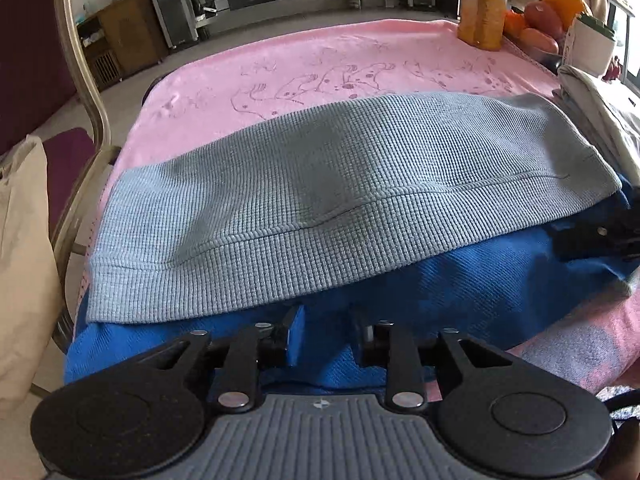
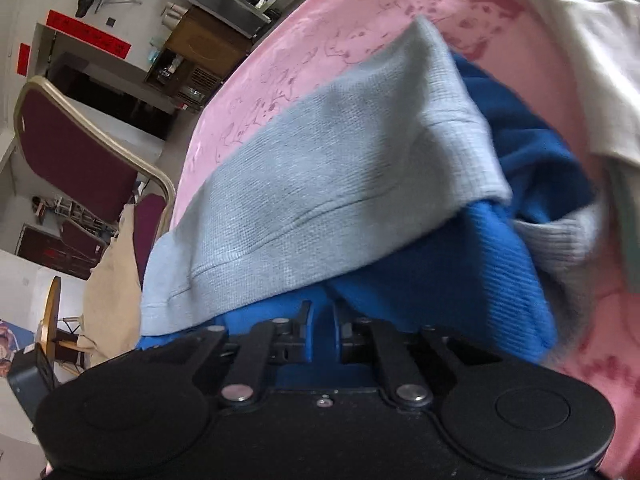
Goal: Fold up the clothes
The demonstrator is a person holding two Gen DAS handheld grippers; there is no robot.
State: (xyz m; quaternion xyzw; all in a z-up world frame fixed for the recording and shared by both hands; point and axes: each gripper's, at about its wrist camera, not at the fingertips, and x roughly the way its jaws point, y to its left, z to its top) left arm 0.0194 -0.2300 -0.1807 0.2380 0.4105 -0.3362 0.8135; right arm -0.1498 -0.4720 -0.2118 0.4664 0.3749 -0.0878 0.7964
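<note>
a blue and grey sweater (image 1: 352, 184) is lying folded across the near edge of a table covered by a pink blanket (image 1: 304, 64). its pale grey waffle-knit panel is resting on top, with the blue fabric showing underneath along the near side. the left gripper (image 1: 326, 326) is sitting at the near edge, its jaws partly closed and pinching a ridge of the blue fabric. the right gripper (image 2: 322, 326) is also clamping a fold of blue fabric between nearly closed jaws, at the sweater's right end, where a blue sleeve with a grey ribbed cuff (image 2: 560, 240) is bunching up. a cream garment (image 1: 600, 116) is lying at the right edge. an orange bottle (image 1: 482, 4) and fruit (image 1: 548, 16) are standing at the far right corner. a maroon chair (image 2: 76, 152) is standing just beside the left edge.
</note>
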